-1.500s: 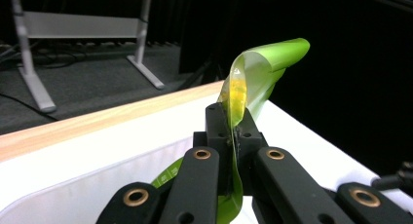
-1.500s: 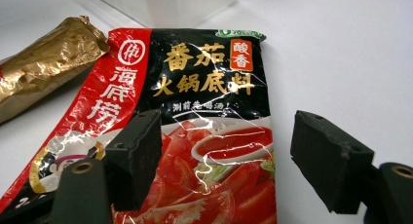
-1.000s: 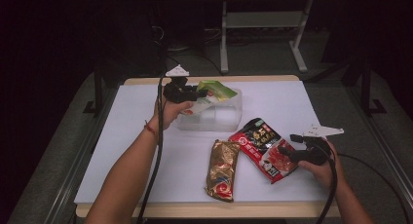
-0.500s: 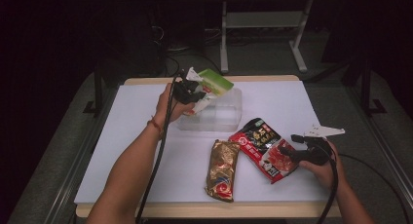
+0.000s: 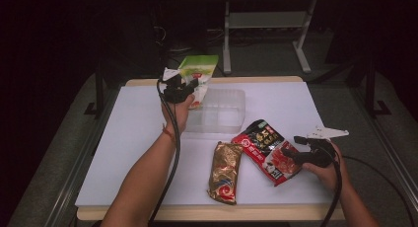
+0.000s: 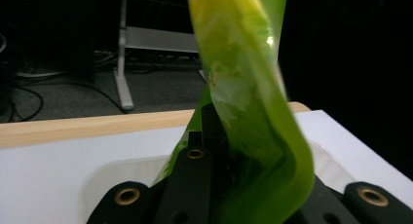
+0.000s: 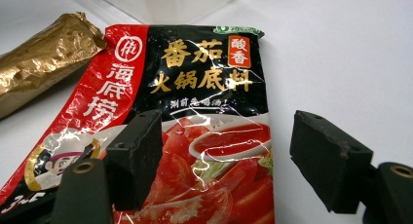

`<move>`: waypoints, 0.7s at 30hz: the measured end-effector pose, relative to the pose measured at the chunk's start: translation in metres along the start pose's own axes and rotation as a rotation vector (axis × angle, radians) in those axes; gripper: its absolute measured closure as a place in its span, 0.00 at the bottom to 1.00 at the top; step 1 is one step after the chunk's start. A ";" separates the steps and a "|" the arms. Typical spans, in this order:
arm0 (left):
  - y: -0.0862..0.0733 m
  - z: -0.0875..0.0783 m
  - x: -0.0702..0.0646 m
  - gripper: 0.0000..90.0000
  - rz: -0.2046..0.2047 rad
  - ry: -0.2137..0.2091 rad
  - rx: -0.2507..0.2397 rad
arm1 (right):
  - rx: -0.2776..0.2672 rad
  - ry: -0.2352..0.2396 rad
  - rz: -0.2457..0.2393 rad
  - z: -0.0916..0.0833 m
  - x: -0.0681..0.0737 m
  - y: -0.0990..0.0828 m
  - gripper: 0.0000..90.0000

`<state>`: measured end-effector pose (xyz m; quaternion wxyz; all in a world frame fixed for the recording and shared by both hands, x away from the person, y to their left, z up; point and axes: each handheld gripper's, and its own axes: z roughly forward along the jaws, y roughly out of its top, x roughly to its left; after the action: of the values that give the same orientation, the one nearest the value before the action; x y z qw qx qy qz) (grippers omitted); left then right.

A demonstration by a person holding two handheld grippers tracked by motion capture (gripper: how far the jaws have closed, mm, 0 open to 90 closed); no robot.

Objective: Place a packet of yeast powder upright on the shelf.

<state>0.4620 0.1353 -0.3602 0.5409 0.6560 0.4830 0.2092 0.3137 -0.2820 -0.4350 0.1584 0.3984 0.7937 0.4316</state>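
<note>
1. Left gripper view shows my left gripper (image 6: 214, 151) with its black fingers clenched on the lower edge of the glossy green plastic pouch (image 6: 248, 117); they have just been closing, and the pouch is pinched between them.
2. From the high view, that green pouch (image 5: 198, 71) hangs lifted in the air above the far left corner of the clear rectangular plastic tub (image 5: 217, 111), so I judge it has been taken out of the tub and not yet set down.
3. My right gripper (image 7: 224, 160) has its fingers released, standing spread just above the red and black tomato soup-base packet (image 7: 195, 136), which lies flat on the white-covered bench (image 5: 123, 138); the pads are not pressing on it.
4. In the high view the right gripper (image 5: 291, 155) rests at the near right end of that packet (image 5: 263, 148).
5. Just beside it, to its left, lies the crinkled gold foil packet (image 5: 226, 170), untouched.
6. My reading: one pouch is in hand, two packets lie out on the bench, and the tub looks empty. What is left is setting the green pouch down beside them.
</note>
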 end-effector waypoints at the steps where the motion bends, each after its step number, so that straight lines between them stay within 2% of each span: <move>1: -0.003 0.003 -0.003 0.95 0.006 0.001 0.013 | -0.001 0.001 -0.001 0.000 0.000 0.000 0.30; 4: -0.011 0.009 -0.005 0.95 -0.018 0.011 0.044 | -0.002 0.000 -0.004 0.000 0.001 0.000 0.30; 5: -0.014 0.010 -0.001 0.95 -0.039 0.019 0.047 | -0.003 -0.001 -0.005 0.000 0.001 0.000 0.30; 7: -0.019 0.011 0.008 0.95 -0.080 0.000 0.055 | -0.003 -0.001 -0.005 -0.001 0.001 0.000 0.30; 8: -0.020 0.010 0.011 0.94 -0.075 0.009 0.058 | -0.003 -0.002 -0.004 -0.002 0.001 0.000 0.30; 10: -0.020 0.009 0.011 0.93 -0.013 0.012 0.084 | -0.007 -0.004 0.000 -0.003 0.000 -0.001 0.30; 12: -0.022 0.006 0.014 0.92 0.022 0.019 0.093 | -0.008 -0.005 0.002 -0.003 0.000 -0.001 0.30; 13: -0.024 0.004 0.016 0.90 0.047 0.007 0.101 | -0.009 -0.004 -0.003 -0.003 0.001 0.000 0.30; 14: -0.025 0.002 0.018 0.88 0.089 -0.002 0.105 | -0.010 -0.003 -0.007 -0.003 0.002 0.000 0.30; 19: -0.029 -0.004 0.022 0.81 0.180 -0.031 0.125 | -0.005 -0.003 -0.011 -0.002 0.003 0.001 0.30; 21: -0.028 -0.006 0.023 0.80 0.204 -0.038 0.130 | -0.004 -0.003 -0.009 -0.002 0.003 0.001 0.30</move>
<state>0.4555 0.1566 -0.3897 0.4824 0.7393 0.4157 0.2190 0.3110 -0.2806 -0.4329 0.1627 0.3950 0.7943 0.4319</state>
